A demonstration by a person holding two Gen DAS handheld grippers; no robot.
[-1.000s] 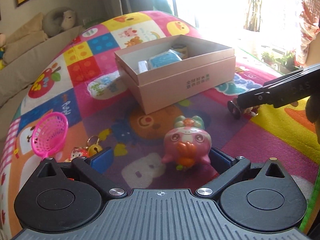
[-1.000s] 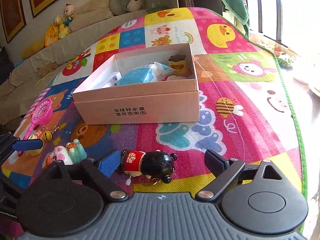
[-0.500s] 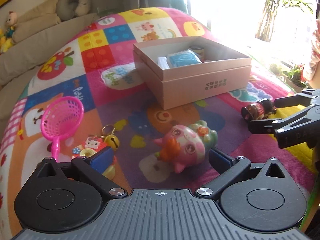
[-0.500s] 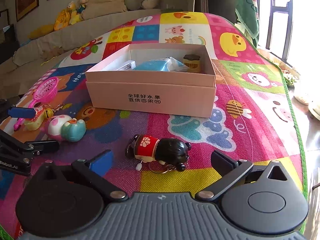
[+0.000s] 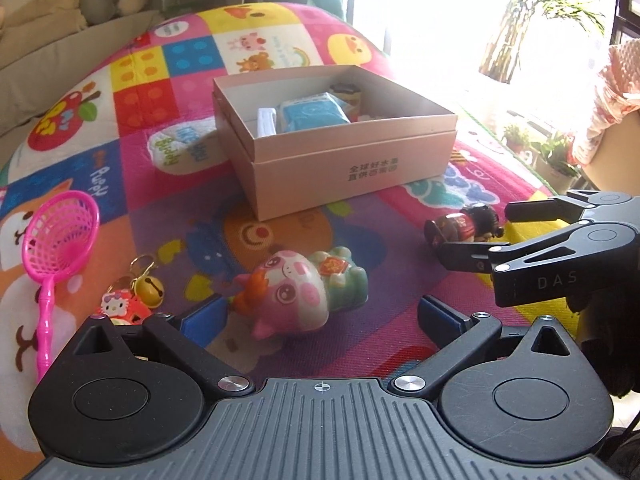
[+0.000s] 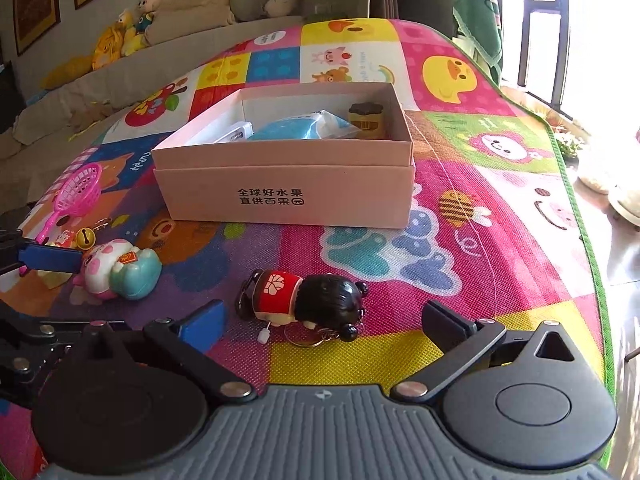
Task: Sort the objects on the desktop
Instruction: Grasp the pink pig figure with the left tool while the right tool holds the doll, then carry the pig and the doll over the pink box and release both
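A pink-and-green pig toy (image 5: 304, 292) lies on its side on the colourful mat, between the fingers of my open left gripper (image 5: 320, 314). It also shows in the right wrist view (image 6: 120, 270). A black-haired doll keychain in red (image 6: 308, 304) lies on the mat between the fingers of my open right gripper (image 6: 324, 324); it also shows in the left wrist view (image 5: 464, 226). The open pink cardboard box (image 5: 336, 160), also in the right wrist view (image 6: 288, 192), holds a blue pack and small items.
A pink toy net (image 5: 56, 244), a Hello Kitty charm with a gold bell (image 5: 132, 300) lie left of the pig. The right gripper (image 5: 480, 236) is at the right of the left view. The mat's green edge (image 6: 576, 208) runs along the right.
Both grippers have pulled back and lifted a little. The pig toy has tipped from upright onto its side. The doll has not moved.
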